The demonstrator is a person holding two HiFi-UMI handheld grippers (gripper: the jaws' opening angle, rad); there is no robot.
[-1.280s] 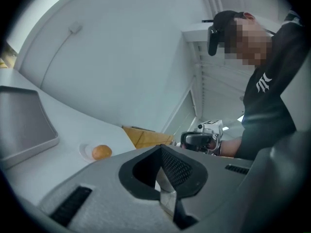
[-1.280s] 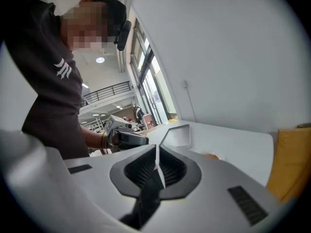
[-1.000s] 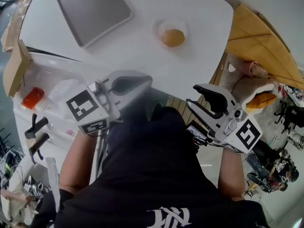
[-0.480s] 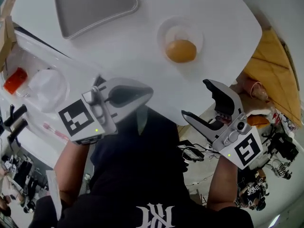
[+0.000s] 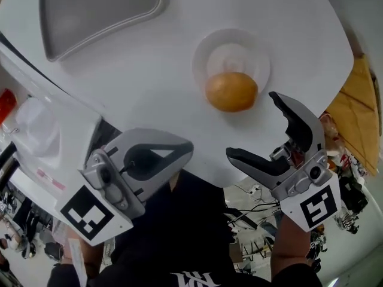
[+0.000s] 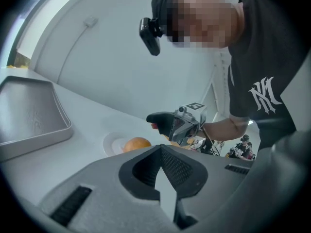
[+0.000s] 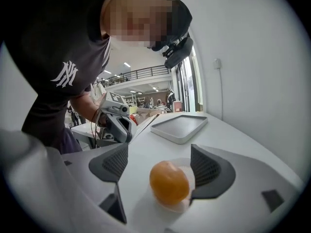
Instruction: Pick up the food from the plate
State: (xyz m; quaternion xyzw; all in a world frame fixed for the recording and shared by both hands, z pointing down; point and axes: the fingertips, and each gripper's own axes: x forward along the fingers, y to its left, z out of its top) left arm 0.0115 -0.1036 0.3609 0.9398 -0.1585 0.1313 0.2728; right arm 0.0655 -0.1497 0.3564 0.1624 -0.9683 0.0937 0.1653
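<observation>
A round orange piece of food (image 5: 231,91) lies at the near rim of a small white plate (image 5: 230,52) on the white table. My right gripper (image 5: 251,124) hovers just short of it, its jaws opening. In the right gripper view the food (image 7: 169,182) sits between the two pads (image 7: 206,169) with neither pressing on it, and the plate (image 7: 190,171) shows beneath. My left gripper (image 5: 187,150) is shut and holds nothing, at the table's near edge to the left. From the left gripper view, the food (image 6: 137,143) and the right gripper (image 6: 180,123) lie ahead of its shut jaws (image 6: 160,152).
A grey rectangular tray (image 5: 99,11) stands at the back left of the table (image 5: 149,70), also seen as the tray (image 7: 179,126) beyond the plate. A clear plastic container (image 5: 30,130) and a red item (image 5: 5,103) sit on a lower surface at left. The table edge runs just under both grippers.
Both grippers have moved forward toward the plate. The right jaws have spread wider and now frame the food. The left gripper stays shut.
</observation>
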